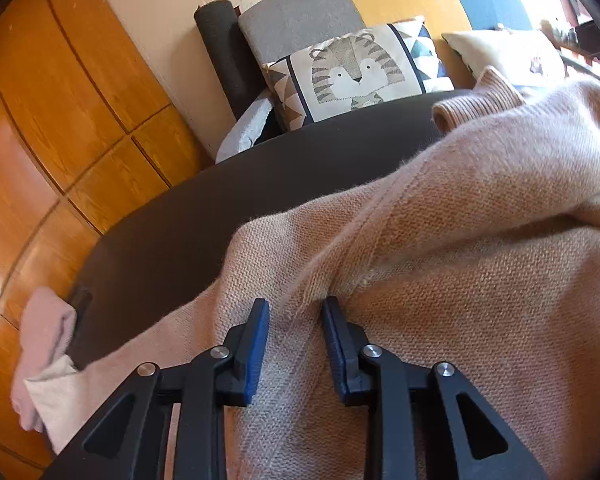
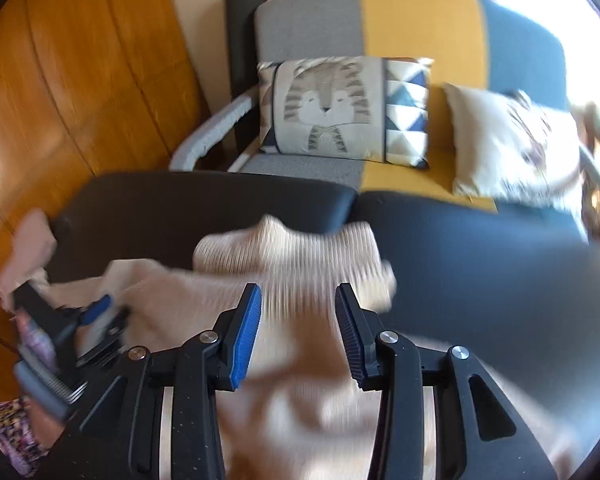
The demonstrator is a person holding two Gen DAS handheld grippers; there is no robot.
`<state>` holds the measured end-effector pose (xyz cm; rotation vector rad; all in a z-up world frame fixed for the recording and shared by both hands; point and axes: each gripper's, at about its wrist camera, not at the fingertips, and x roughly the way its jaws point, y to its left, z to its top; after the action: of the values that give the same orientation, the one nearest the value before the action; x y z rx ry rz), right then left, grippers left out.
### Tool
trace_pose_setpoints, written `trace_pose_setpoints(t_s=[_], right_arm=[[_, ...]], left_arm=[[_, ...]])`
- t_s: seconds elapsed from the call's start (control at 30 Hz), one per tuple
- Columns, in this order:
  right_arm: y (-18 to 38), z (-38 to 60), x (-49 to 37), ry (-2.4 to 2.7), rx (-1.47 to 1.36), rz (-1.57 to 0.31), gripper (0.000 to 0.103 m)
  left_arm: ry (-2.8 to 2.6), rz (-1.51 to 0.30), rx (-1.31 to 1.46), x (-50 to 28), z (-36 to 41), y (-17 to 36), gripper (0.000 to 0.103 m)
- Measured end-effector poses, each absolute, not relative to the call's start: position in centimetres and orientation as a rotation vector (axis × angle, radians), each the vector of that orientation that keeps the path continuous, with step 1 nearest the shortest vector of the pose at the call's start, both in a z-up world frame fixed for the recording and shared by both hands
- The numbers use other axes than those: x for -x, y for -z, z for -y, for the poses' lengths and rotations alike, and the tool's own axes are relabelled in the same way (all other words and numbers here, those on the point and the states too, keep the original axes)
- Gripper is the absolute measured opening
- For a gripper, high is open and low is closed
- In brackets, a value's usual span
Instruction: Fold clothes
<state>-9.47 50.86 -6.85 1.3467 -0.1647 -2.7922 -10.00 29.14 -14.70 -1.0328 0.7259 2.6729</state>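
From the left wrist, a tiger-print cushion (image 1: 352, 74) leans on the sofa beyond the dark bench (image 1: 204, 208); the fuzzy pink knit sweater (image 1: 440, 240) drapes across the bench, its seam ridge between the spread left tool (image 1: 296, 306). From the right wrist, blurred, the right tool (image 2: 298, 294) hangs spread over the sweater's ribbed collar (image 2: 288, 248).

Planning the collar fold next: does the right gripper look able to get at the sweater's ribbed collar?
Probably yes: the right gripper is open above the sweater, and the ribbed collar lies uncovered just ahead.
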Motion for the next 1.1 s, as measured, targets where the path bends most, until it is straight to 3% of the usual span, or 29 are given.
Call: trace_pose_setpoints(t_s=[0.17, 0.3, 0.37, 0.4, 0.67, 0.77, 0.87, 1.1], right_arm=[[10.3, -47.2, 16.8, 2.586, -1.591, -0.018, 0.049], [13.5, -45.2, 18.5, 2.596, -1.736, -0.196, 0.049], [13.6, -45.4, 18.2, 2.649, -1.668, -0.145, 0.028], [13.5, -45.7, 18.2, 2.663, -1.644, -0.117, 0.012], [9.8, -50.2, 20.2, 2.997, -1.307, 0.247, 0.010], [11.7, -50.5, 22.0, 2.915, -1.365, 0.369, 0.013], [13.6, -50.4, 22.6, 2.804, -1.433, 0.389, 0.025], [8.7, -53.2, 15.0, 2.886, -1.258, 0.367, 0.026]], left_arm=[[-2.664, -0.666, 1.040, 10.2, -28.4, 15.1, 0.028], [-2.659, -0.638, 1.040, 10.4, -28.0, 15.6, 0.028], [-2.655, -0.613, 1.044, 10.4, -27.8, 15.7, 0.028], [-2.655, -0.610, 1.043, 10.4, -27.7, 15.8, 0.028], [-2.657, -0.605, 1.032, 10.4, -27.7, 16.3, 0.028], [-2.663, -0.623, 1.023, 10.3, -27.8, 16.5, 0.028], [-2.674, -0.656, 1.008, 10.2, -28.1, 16.7, 0.028], [-2.677, -0.668, 1.005, 10.1, -28.2, 16.8, 0.028]])
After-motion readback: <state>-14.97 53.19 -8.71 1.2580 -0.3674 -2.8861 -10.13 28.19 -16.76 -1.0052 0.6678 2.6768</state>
